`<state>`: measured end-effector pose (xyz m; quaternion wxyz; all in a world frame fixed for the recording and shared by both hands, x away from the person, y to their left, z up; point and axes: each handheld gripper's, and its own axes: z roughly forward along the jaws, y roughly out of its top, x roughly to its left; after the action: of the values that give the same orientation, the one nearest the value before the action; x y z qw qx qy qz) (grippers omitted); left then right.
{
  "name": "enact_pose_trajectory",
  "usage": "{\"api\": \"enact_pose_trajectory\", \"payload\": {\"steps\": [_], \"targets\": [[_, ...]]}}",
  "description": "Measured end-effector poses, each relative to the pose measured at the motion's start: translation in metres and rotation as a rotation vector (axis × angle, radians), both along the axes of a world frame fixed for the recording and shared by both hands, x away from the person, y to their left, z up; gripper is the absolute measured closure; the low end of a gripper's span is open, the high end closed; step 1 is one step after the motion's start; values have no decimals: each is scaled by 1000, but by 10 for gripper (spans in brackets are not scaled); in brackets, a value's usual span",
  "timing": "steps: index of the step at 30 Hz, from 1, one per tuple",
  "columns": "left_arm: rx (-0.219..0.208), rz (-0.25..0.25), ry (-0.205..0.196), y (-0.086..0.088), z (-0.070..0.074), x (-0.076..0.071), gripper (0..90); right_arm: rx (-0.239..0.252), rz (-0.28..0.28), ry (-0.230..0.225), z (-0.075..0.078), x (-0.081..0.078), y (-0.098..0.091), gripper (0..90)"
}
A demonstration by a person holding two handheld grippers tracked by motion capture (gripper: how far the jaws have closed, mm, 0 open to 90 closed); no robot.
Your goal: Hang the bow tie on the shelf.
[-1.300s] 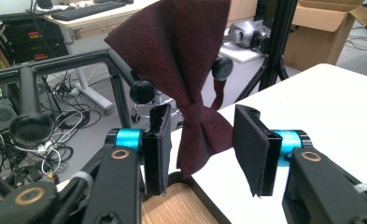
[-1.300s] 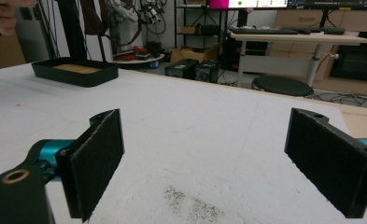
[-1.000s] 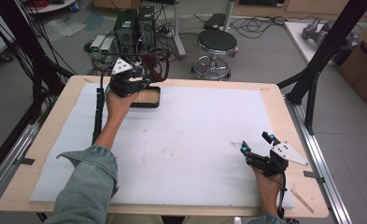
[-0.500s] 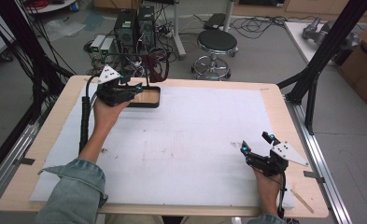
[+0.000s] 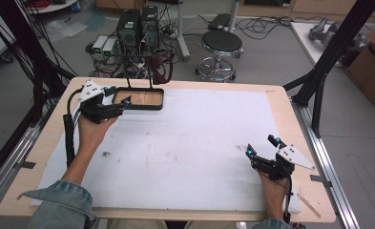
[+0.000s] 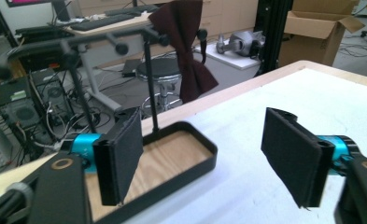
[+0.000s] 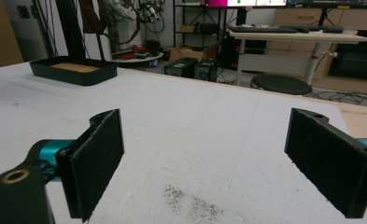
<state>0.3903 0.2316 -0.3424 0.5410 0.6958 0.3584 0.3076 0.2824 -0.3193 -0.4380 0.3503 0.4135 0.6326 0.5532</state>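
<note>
While the left gripper (image 5: 120, 106) hovers, jaws just widened and released, beside the cloth (image 6: 183, 46) seemingly draped on the rack (image 5: 138, 99), any bump could topple it.

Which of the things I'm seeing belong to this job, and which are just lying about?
In the job:
- dark red cloth hanging on the black stand
- stand's tray base
- left tool, open, jaws just widened, nothing between them

Lying about:
- right tool, open, idle
- stool
- cardboard box
</note>
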Motion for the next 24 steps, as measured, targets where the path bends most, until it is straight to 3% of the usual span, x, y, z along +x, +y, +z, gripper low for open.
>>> {"api": "enact_pose_trajectory", "payload": {"steps": [6, 17, 24], "targets": [[-5, 22, 18, 13, -12, -17, 239, -6, 0, -3, 0, 0, 0, 109], [-7, 65, 15, 29, -37, -50, 235, -4, -4, 1, 0, 0, 0, 108], [18, 95, 51, 35, -58, -64, 203, -5, -3, 0, 0, 0, 0, 108]]}}
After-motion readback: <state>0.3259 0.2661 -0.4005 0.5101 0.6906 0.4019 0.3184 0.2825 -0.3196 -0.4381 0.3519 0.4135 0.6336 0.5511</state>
